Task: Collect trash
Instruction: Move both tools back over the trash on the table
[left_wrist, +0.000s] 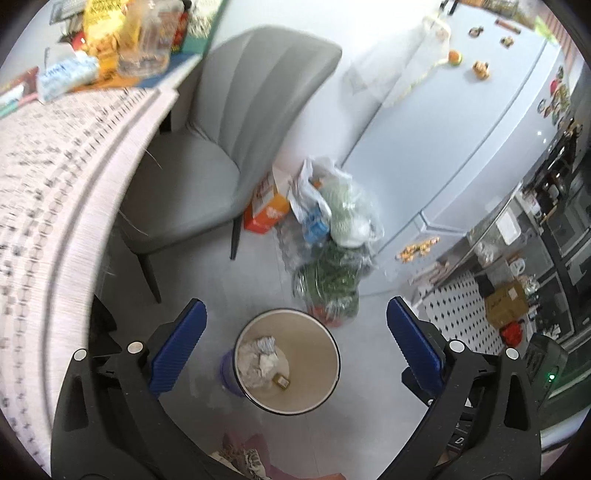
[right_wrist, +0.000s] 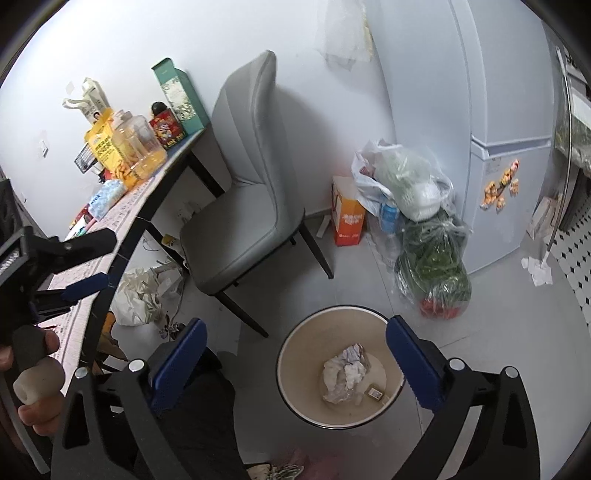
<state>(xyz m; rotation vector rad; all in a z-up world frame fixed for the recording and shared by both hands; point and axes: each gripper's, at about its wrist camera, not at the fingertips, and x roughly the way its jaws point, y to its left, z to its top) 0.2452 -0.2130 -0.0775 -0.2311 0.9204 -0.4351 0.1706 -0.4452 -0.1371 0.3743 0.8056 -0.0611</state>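
Both the left hand-held gripper (left_wrist: 295, 347) and the right hand-held gripper (right_wrist: 295, 362) gape wide, empty, above the bin (left_wrist: 328, 373) at lower centre – crumpled trash (left_wrist: 258, 360) lies inside; anything released off-centre could bounce off the rim onto the floor – near the grey chair (left_wrist: 221, 147)

Bin (right_wrist: 295, 373): smooth matt beige interior, holding crumpled paper (right_wrist: 349, 365) and crinkled clear film. Chair (right_wrist: 243, 206): matt grey upholstery. Bags (right_wrist: 432, 254): glossy transparent plastic. Tongs pads (left_wrist: 177, 354): ribbed blue rubber. Floor: smooth tile.
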